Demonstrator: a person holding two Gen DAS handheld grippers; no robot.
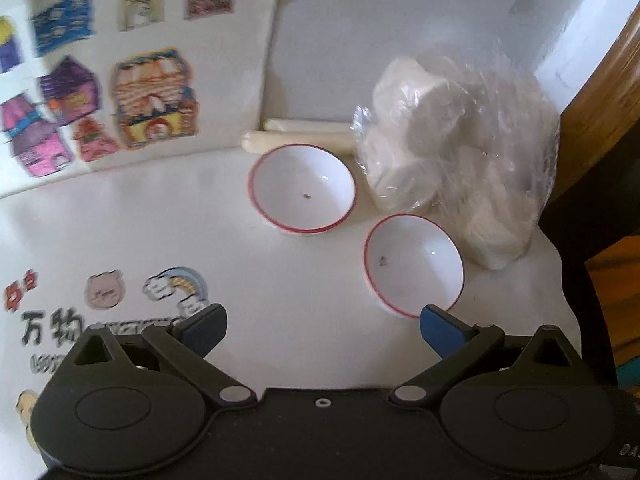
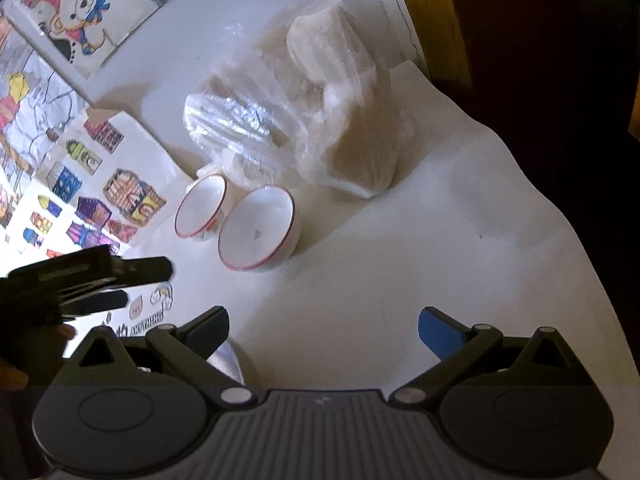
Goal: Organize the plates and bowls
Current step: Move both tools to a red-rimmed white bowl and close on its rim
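Note:
Two white bowls with red rims stand upright and apart on the white table. In the left wrist view the far bowl [image 1: 302, 189] is at centre and the near bowl [image 1: 414, 265] is right of it, just ahead of my right fingertip. My left gripper [image 1: 322, 326] is open and empty. In the right wrist view the near bowl [image 2: 258, 233] and the far bowl [image 2: 201, 206] sit side by side ahead. My right gripper [image 2: 323, 325] is open and empty. The left gripper [image 2: 100, 280] shows at the left edge there.
A clear plastic bag of white rolls [image 1: 460, 152] lies behind the bowls, also in the right wrist view [image 2: 320, 120]. Two white sticks [image 1: 296, 134] lie behind the far bowl. Coloured drawings [image 1: 120, 80] cover the wall and table at left. The table edge [image 2: 580, 240] runs along the right.

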